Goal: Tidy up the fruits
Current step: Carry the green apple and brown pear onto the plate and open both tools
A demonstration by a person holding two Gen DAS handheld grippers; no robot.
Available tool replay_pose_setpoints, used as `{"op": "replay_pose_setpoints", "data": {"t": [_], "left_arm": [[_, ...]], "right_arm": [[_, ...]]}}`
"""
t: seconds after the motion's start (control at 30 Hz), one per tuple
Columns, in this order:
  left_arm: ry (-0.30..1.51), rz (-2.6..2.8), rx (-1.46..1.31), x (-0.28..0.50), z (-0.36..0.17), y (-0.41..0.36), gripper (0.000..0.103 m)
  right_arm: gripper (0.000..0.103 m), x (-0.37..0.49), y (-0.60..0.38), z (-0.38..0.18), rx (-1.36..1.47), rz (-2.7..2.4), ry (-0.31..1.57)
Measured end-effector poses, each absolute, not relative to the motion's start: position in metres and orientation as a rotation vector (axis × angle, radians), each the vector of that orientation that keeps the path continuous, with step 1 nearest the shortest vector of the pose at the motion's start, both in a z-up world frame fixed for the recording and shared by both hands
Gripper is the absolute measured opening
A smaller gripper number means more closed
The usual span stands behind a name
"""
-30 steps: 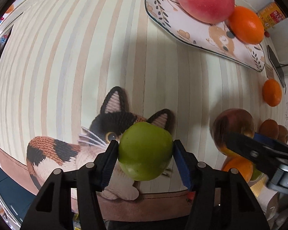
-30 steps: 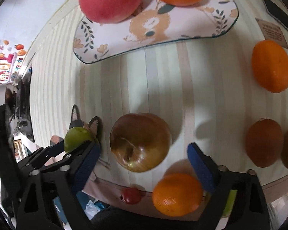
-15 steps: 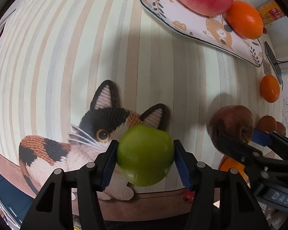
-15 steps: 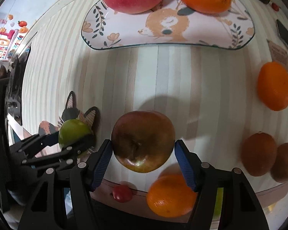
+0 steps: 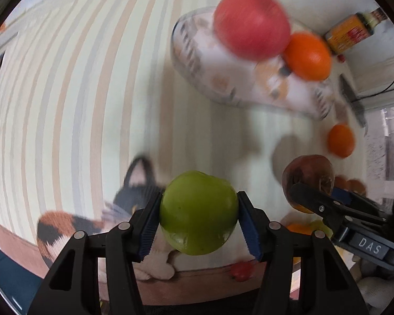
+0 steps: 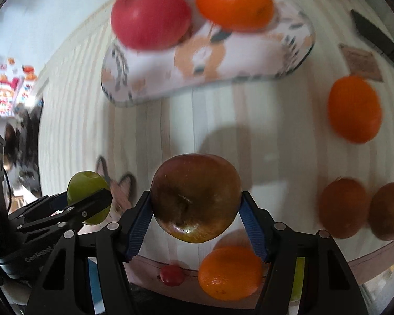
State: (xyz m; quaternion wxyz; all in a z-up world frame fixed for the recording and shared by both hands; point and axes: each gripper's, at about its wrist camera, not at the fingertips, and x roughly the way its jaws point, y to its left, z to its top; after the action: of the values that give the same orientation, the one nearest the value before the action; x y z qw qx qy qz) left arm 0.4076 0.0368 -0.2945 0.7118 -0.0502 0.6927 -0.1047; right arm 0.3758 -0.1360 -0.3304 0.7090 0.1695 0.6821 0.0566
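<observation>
Toward the upper right of the left wrist view, and toward the top centre of the right wrist view, lies the shallow oval plate with a leaf-and-animal print (image 5: 197, 60) (image 6: 249, 60), already carrying a large red apple (image 5: 252, 25) (image 6: 151, 17) and a round orange fruit (image 5: 307, 56) (image 6: 234, 1); judged from the task, this plate is the goal of both loads, lying ahead of each tool across open striped tablecloth on the table (image 5: 65, 92) (image 6: 223, 110). Left hand-held gripper (image 5: 198, 220) (image 6: 88, 204): jaws partly spread and clamped on a smooth green apple (image 5: 198, 214) (image 6: 88, 191), one blue pad pressing each flank, the fruit apparently clear of the cat-patterned cloth beneath. Right hand-held gripper (image 6: 195, 218) (image 5: 312, 199): jaws have just been closing, and their blue pads now bear on both sides of a dark reddish-brown apple (image 6: 195, 197) (image 5: 308, 178), so it is gripped. Neither fruit has a marked long axis. Which hand is nearer the plate cannot be told. Loose fruit left on the table: one orange (image 6: 354, 109) (image 5: 341, 140) at right, two brown kiwifruit (image 6: 344, 207) at lower right, another orange (image 6: 229, 271) and a small red cherry tomato (image 6: 172, 274) (image 5: 241, 271) at the lower edge. Motion blur softens the far objects.
</observation>
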Motion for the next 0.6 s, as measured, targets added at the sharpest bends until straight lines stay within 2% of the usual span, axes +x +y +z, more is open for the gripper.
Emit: {"op": "replay_pose_setpoints", "data": {"t": [0.1,0.27,0.6], "left_arm": [[1.490,-0.252,-0.099,0.430,-0.274,0.027,0.054],[1.447,-0.237,-0.069,0.469,-0.272,0.023,0.054],[1.499,-0.181,-0.071,0.515,-0.306,0.021,0.054]], "right_arm": [[0.068,0.390,-0.156,-0.309,0.427,0.094,1.446],[0.068,0.423,-0.200,-0.289,0.491,0.008,1.372],[0.068,0.480,-0.272,-0.309,0.640,-0.110,1.337]]}}
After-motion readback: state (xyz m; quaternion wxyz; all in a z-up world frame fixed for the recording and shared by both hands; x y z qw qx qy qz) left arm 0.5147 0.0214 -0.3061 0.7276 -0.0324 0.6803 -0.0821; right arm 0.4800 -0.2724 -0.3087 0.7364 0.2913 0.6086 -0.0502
